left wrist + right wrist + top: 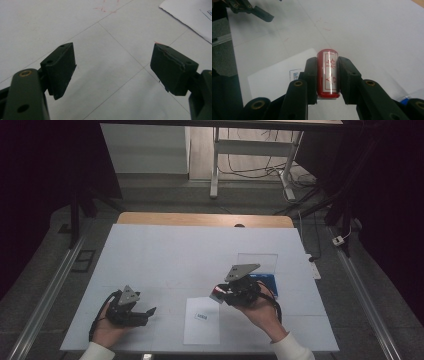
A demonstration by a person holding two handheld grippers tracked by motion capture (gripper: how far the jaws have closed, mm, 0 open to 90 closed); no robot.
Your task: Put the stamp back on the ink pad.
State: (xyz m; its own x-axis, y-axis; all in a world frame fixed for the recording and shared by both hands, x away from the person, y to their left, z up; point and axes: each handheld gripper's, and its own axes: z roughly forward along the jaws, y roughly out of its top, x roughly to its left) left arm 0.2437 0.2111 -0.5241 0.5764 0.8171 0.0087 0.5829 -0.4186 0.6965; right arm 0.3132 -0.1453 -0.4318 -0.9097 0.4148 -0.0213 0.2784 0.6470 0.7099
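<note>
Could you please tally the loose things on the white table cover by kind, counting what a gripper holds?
Red stamp, held in the right gripper: 1
White paper sheet: 1
Blue box with clear lid: 1
Total: 3

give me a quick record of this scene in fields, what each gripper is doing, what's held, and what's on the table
Left gripper: black two-jaw left gripper, jaws open, nothing between them, low over the table
Right gripper: right gripper, shut on the stamp
Held thing: red cylindrical stamp with a white label of red characters
On table: white paper sheet with a small printed label; blue tray with a clear upright lid
Surface: white table cover
</note>
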